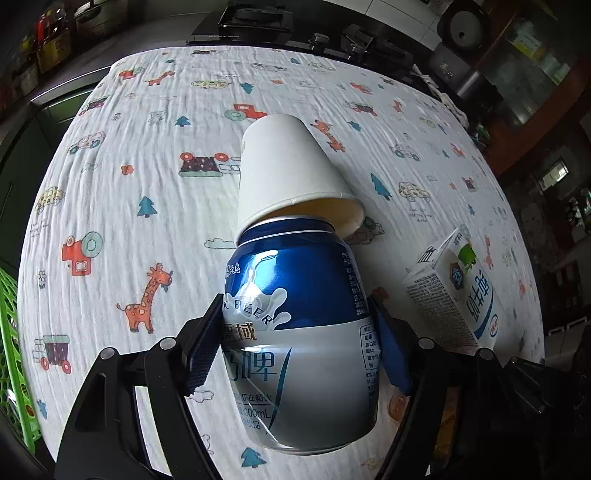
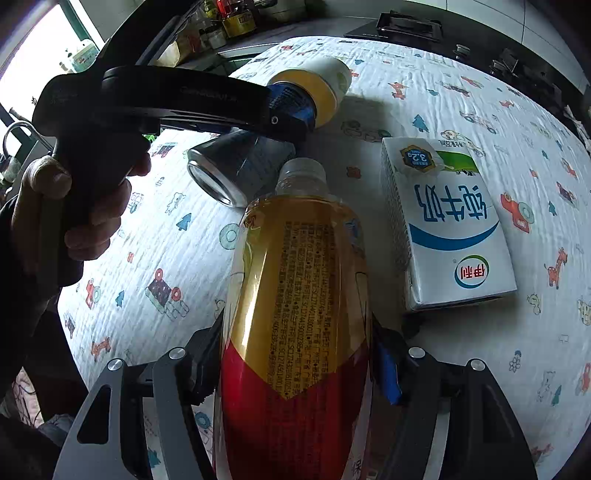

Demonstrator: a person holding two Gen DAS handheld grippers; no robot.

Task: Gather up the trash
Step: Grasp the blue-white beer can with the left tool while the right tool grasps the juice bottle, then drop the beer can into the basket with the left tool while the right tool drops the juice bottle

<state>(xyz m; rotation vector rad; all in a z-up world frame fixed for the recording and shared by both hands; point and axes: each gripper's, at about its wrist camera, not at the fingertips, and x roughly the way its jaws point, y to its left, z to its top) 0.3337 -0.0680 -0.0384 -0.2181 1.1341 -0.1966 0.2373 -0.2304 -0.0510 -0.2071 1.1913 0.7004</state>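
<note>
My left gripper is shut on a blue and silver drink can, its top toward the far side. A white paper cup lies on its side just beyond the can, its rim touching the can's top. My right gripper is shut on a plastic bottle with amber liquid and a red and gold label. In the right wrist view the left gripper holds the can beside the cup. A white and blue milk carton lies flat on the table, also seen in the left wrist view.
The table carries a white cloth printed with giraffes, cars and trees. A green plastic basket stands at the left edge. A dark kitchen counter with a stove and jars runs behind the table.
</note>
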